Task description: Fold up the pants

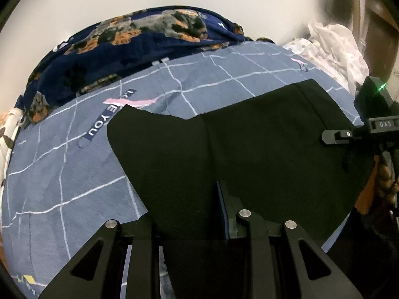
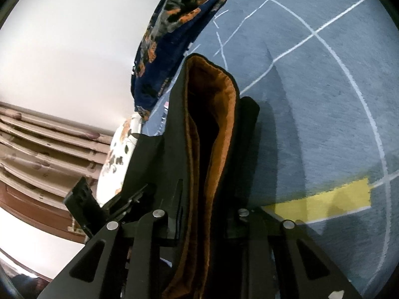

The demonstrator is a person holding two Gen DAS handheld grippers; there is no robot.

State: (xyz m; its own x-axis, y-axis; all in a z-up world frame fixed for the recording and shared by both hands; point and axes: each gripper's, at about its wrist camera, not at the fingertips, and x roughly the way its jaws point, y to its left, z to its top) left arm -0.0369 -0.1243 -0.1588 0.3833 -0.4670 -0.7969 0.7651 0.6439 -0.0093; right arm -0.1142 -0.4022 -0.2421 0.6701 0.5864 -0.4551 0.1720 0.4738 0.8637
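Both tools (image 1: pixel 194 214) (image 2: pixel 199 214) clamped on black pants (image 1: pixel 249 137), long axis L-R across bedsheet (image 1: pixel 62 174)

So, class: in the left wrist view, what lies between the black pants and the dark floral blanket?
Only the blue grid bedsheet separates the black pants from the floral blanket, in the left wrist view.

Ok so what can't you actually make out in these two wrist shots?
- Left gripper fingertips: left wrist view, buried under the black pants.
- Right gripper fingertips: right wrist view, hidden by the pants' orange lining.
- Pants' full length: cut off at both frames' lower edges.
- White cloth: too blurred to identify.
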